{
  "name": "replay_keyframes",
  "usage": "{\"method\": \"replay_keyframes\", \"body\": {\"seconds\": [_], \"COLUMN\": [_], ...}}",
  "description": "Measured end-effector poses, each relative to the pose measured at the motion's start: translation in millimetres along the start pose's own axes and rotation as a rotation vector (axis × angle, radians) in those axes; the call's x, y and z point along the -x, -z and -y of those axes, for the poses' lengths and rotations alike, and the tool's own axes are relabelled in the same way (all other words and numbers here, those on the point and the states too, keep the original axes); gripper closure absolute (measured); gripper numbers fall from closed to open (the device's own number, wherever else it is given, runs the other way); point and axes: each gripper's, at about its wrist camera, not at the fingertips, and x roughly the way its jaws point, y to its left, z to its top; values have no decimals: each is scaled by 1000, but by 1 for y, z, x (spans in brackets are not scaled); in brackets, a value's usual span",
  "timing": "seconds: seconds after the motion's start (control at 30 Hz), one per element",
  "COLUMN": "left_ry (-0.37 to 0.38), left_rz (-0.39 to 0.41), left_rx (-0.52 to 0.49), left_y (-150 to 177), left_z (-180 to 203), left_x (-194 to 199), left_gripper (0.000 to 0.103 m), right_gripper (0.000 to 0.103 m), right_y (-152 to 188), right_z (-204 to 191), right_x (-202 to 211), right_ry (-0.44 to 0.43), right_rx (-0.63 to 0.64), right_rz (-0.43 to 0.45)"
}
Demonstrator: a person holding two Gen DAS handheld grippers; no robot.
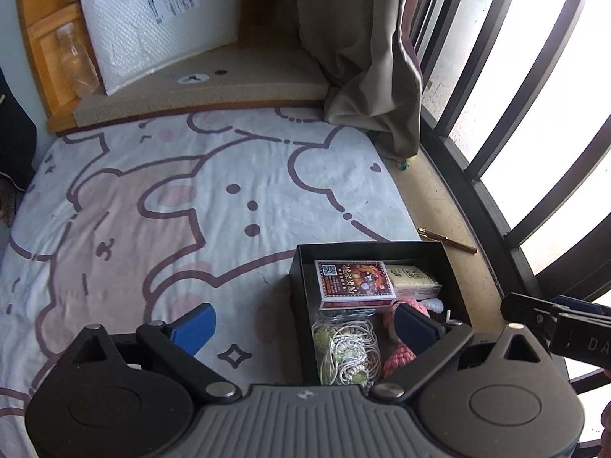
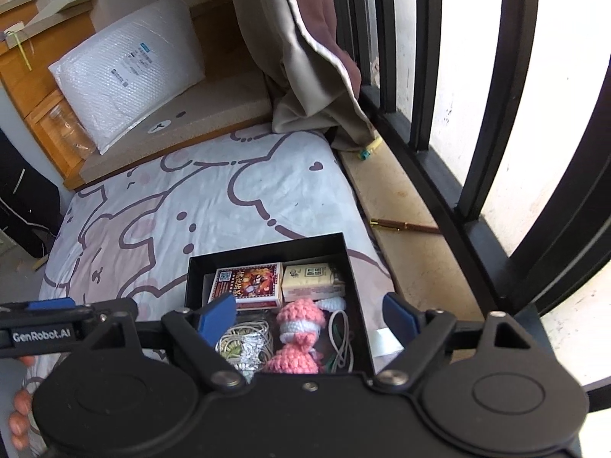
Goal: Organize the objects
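Looking down over the bed (image 1: 160, 198), we are seeing its cartoon-print sheet running back to a white bubble-wrap mailer (image 1: 152, 23) that is leaning against the wooden headboard shelf (image 1: 49, 57). We are holding the left tongs (image 1: 303, 324) wide apart, with nothing between their blue pads (image 1: 196, 328); one pad is hanging over the sheet and the other over the box. The black open box (image 1: 301, 267) is sitting on the bed at its window-side edge. Inside it, a red printed card box (image 1: 355, 282) is lying flat at the far end, touching a yellow packet (image 1: 410, 280) just beside it. Nearer to us, a coil of pale cord (image 1: 345, 351) is lying beside a pink crocheted toy (image 2: 298, 336). We are holding the right tongs (image 2: 307, 318) spread as well, straddling the box and gripping nothing, with one pad over the box's left wall and the other past its right wall. Further right, a brown pen (image 2: 404, 226) is lying on the stone window ledge (image 2: 420, 267), apart from the box. A beige curtain (image 2: 305, 76) is hanging down onto the ledge's far end, and black window bars (image 2: 496, 114) are standing along the right side.
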Motion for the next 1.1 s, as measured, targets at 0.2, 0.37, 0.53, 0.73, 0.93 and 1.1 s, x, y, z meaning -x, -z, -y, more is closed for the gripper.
{"method": "replay_keyframes", "body": {"seconds": [0.2,0.37,0.53,0.73,0.93,1.1], "left_ry": [-32,-46,-51,-69,-64,-64], "left_rz": [31,42,41,47,57,64], "left_rx": [-20,-31,-39,-67,-70,-81], "left_y": [11,20,24,29,33,33], "left_z": [-3,-6,-8,-8,-11,-12], "left_x": [21,33,44,51,55,56], "left_gripper": [0,0,0,0,0,0], "right_gripper": [11,6,0,0,0,0], "right_y": [10,20,26,34,40,41], "right_z": [-2,-2,-4,-7,-8,-11], "right_x": [21,34,42,45,49,50], "right_ry": [32,53,71,94,116,126], "right_rx": [25,41,47,49,32,33], "right_rz": [35,49,60,52,54,55]}}
